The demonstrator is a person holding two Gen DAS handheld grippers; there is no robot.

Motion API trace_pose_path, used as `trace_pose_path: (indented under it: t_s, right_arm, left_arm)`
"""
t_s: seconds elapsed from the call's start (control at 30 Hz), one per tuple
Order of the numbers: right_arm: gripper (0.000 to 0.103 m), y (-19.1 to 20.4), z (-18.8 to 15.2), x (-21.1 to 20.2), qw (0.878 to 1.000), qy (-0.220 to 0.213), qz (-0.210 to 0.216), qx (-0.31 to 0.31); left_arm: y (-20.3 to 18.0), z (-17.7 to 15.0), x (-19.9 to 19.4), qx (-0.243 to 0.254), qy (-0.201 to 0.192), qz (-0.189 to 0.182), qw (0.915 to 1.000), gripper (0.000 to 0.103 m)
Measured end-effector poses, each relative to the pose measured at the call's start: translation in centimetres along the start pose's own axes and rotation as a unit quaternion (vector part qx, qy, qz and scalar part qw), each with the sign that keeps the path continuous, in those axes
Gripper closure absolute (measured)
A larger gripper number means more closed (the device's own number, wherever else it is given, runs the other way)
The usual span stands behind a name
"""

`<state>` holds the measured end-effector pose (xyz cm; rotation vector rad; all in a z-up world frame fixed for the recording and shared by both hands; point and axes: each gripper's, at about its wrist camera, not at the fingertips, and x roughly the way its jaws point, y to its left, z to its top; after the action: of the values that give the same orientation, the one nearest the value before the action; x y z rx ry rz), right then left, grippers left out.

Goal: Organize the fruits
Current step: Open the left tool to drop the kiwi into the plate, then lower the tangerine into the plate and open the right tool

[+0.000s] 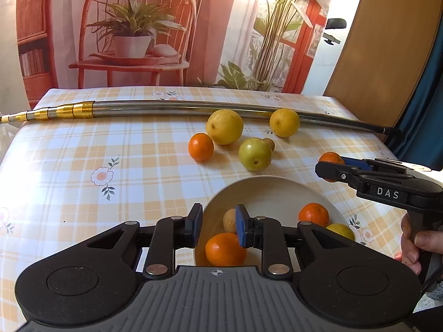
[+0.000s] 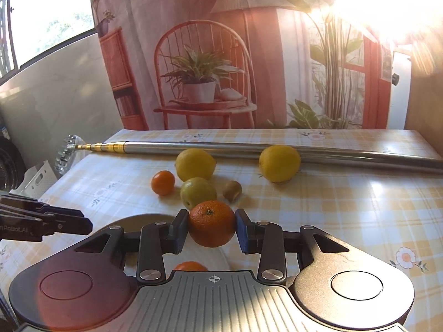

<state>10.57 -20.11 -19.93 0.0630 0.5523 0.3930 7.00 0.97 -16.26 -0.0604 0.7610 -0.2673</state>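
A white bowl (image 1: 265,186) holds two oranges (image 1: 225,249), a lemon (image 1: 340,229) and a small brown fruit (image 1: 229,220). My left gripper (image 1: 218,228) is open, its fingers standing either side of the bowl's left rim. My right gripper (image 2: 211,229) is shut on an orange (image 2: 211,227) and hangs by the bowl's right edge; the left wrist view shows this gripper (image 1: 329,167) too. Loose on the cloth behind are two lemons (image 1: 224,126), an orange (image 1: 201,146), a green fruit (image 1: 255,154) and a kiwi (image 2: 232,191).
A long telescopic metal pole (image 1: 171,108) lies across the back of the checked tablecloth (image 1: 83,152), right behind the lemons. A printed backdrop hangs behind the table. A person's hand (image 1: 412,246) grips the right handle. A wooden panel (image 1: 387,41) stands at the right.
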Motion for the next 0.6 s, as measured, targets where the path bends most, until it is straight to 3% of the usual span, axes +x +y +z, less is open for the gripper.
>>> trace_pose_path:
  t_s: [0.47, 0.6]
  right_arm:
    - [0.07, 4.1, -2.7, -4.4, 0.999, 0.022, 0.028, -0.024]
    - [0.07, 4.8, -3.7, -5.4, 0.998, 0.04, 0.036, -0.027]
  left_arm:
    - [-0.2, -1.7, -3.0, -0.009, -0.021, 0.016, 0.9996, 0.075]
    - [-0.3, -2.3, -3.9, -0.012, -0.027, 0.025, 0.9992, 0.066]
